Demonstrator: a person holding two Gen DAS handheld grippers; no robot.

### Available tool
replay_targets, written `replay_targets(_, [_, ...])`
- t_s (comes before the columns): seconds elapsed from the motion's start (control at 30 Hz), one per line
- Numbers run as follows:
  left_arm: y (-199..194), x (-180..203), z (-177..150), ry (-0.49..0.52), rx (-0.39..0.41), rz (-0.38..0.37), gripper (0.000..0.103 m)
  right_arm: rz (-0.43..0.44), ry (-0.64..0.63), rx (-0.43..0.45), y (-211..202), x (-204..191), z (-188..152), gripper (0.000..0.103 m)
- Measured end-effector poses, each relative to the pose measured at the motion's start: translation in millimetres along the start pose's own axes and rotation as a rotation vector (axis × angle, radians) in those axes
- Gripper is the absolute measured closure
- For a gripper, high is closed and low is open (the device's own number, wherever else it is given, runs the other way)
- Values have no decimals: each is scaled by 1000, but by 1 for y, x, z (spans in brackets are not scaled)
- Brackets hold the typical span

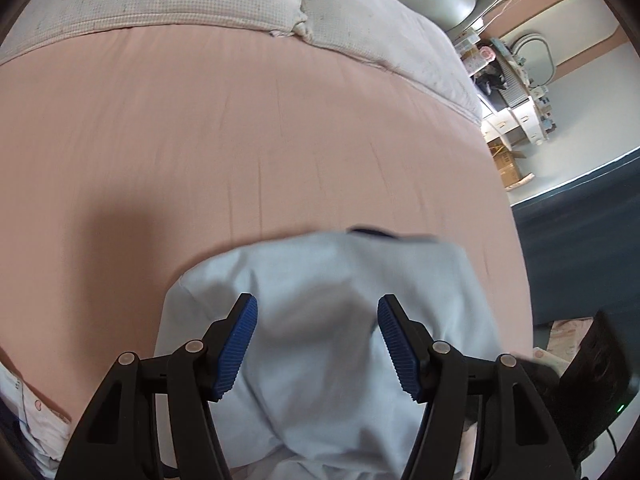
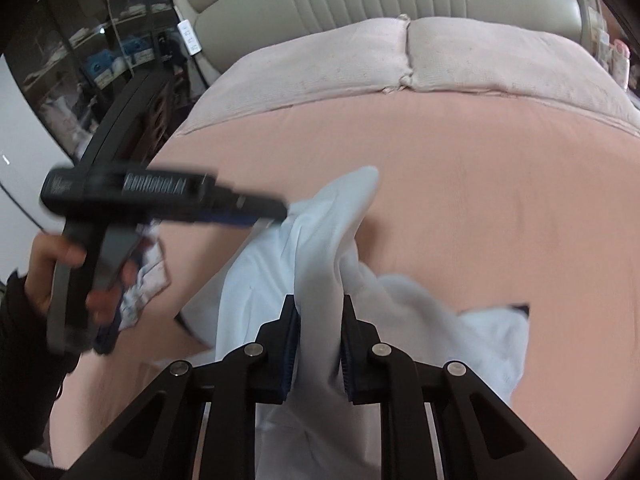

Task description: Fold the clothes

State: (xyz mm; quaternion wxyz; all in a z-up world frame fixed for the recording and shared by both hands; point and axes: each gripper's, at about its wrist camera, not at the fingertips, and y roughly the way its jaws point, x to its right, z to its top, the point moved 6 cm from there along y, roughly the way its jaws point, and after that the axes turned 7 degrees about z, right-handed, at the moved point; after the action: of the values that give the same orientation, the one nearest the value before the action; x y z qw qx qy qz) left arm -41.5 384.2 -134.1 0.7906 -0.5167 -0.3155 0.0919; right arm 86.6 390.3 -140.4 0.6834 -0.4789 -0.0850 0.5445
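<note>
Both views are lit by soft, even daylight, bright enough with no harsh glare. The fisheye lens bends the bed [image 1: 280,140] into a dome and leaves dark vignette arcs at the corners. In the left wrist view a broad soft shadow lies on the sheet at lower left, and the garment [image 1: 328,320] is smeared by motion blur while the fingers [image 1: 240,344] stay sharp. In the right wrist view the left gripper [image 2: 280,210] and the hand [image 2: 60,272] holding it are heavily blurred; the garment's edges are soft too.
</note>
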Motion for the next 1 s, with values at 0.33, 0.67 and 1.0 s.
replay_targets(0.33, [-5, 24, -10, 163, -7, -48, 42, 45, -56, -94, 9, -26, -50, 86])
replay_targets(0.67, [6, 20, -28, 234, -53, -117, 42, 23, -116, -115, 14, -39, -62, 86])
replay_targets(1.0, [27, -6, -74, 282, -119, 17, 42, 40, -45, -123, 13, -31, -63, 85])
